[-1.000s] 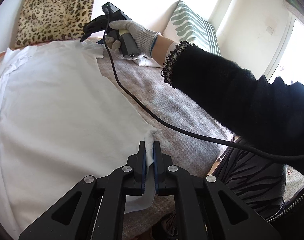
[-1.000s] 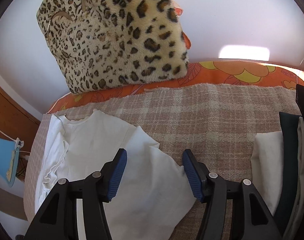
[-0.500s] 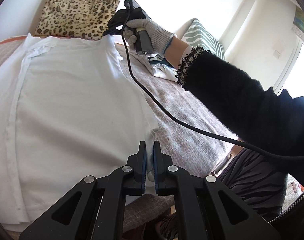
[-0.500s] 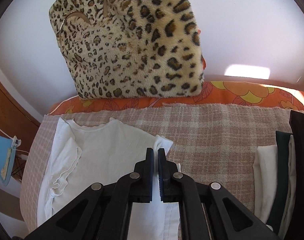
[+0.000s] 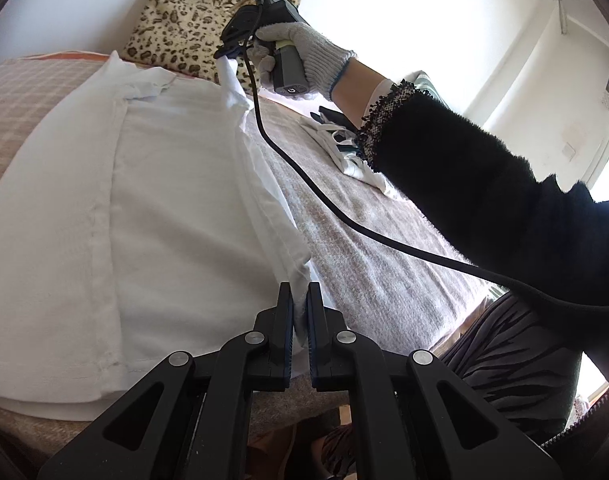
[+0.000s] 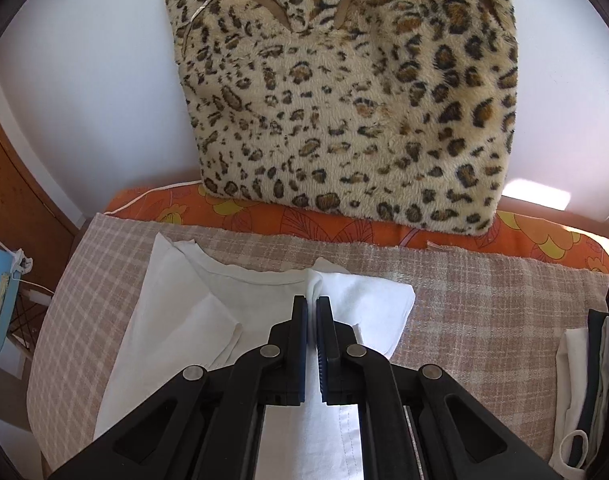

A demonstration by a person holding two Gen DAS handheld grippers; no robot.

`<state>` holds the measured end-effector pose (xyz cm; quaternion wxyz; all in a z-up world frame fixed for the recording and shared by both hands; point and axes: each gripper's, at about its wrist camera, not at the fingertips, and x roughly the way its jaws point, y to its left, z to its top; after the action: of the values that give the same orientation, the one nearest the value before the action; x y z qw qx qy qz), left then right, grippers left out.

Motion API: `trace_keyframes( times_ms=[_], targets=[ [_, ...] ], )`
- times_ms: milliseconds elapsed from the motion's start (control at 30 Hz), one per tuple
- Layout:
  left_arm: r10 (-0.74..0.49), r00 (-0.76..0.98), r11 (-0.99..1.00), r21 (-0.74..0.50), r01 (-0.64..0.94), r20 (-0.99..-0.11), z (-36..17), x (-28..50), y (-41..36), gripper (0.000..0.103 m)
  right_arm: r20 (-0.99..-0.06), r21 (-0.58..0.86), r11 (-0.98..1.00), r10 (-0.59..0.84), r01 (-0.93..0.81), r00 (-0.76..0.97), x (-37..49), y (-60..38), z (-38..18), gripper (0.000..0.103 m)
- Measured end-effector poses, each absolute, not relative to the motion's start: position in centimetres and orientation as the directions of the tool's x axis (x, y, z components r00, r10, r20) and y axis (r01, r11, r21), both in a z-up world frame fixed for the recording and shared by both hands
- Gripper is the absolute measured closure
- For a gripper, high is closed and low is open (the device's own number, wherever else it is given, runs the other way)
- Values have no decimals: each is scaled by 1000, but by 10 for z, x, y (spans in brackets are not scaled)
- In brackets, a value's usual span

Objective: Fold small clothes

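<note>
A white t-shirt lies spread on the plaid bed cover. My left gripper is shut on the shirt's near right hem corner. My right gripper is shut on the shirt's right shoulder edge near the collar; it also shows in the left wrist view, lifting the cloth up at the far end. The shirt's right edge is raised between the two grippers. The folded left sleeve lies flat.
A leopard-print cushion leans on the wall behind the shirt. A pile of folded clothes lies at the right, also in the left wrist view. A black cable hangs across the bed. A wooden nightstand stands left.
My right gripper closed on the shirt's shoulder edge and lifted it. My left gripper, shut on the hem throughout, has risen and pulled the right edge up and leftward.
</note>
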<state>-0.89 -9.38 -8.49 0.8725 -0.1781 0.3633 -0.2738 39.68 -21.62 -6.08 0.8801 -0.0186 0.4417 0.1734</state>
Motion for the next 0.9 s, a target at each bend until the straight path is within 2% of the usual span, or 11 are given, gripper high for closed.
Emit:
trace_keyframes(
  times_ms=[400, 433, 500, 533, 567, 633, 733, 767, 800, 900],
  targets=[
    [-574, 601, 802, -529, 276, -556, -97, -18, -72, 98, -798, 68, 908, 298, -412, 524, 397, -134, -84, 101],
    [-572, 601, 804, -526, 277, -558, -97, -19, -71, 98, -796, 73, 908, 303, -413, 524, 398, -132, -86, 99],
    [-558, 597, 817, -507, 274, -576, -95, -20, -68, 94, -782, 131, 888, 366, -440, 505, 397, -129, -86, 87],
    [-554, 599, 820, -503, 272, -579, -94, -22, -66, 90, -779, 180, 876, 405, -447, 479, 398, -131, -86, 66],
    [-555, 608, 817, -508, 273, -567, -91, -25, -62, 90, -765, 233, 860, 450, -454, 461, 398, -135, -82, 57],
    [-540, 632, 827, -490, 276, -555, -87, -30, -56, 90, -731, 277, 846, 493, -455, 472, 392, -148, -72, 58],
    [-530, 626, 837, -471, 279, -572, -86, -27, -52, 89, -725, 234, 857, 469, -460, 505, 380, -168, -60, 58],
    [-530, 617, 837, -475, 270, -582, -88, -24, -52, 86, -729, 218, 863, 454, -455, 513, 376, -176, -57, 58],
    [-527, 607, 838, -482, 255, -595, -92, -21, -51, 77, -735, 206, 868, 442, -452, 514, 371, -184, -57, 58],
    [-531, 600, 828, -518, 217, -598, -96, -15, -49, 76, -755, 165, 895, 385, -414, 531, 361, -211, -63, 58]
  ],
)
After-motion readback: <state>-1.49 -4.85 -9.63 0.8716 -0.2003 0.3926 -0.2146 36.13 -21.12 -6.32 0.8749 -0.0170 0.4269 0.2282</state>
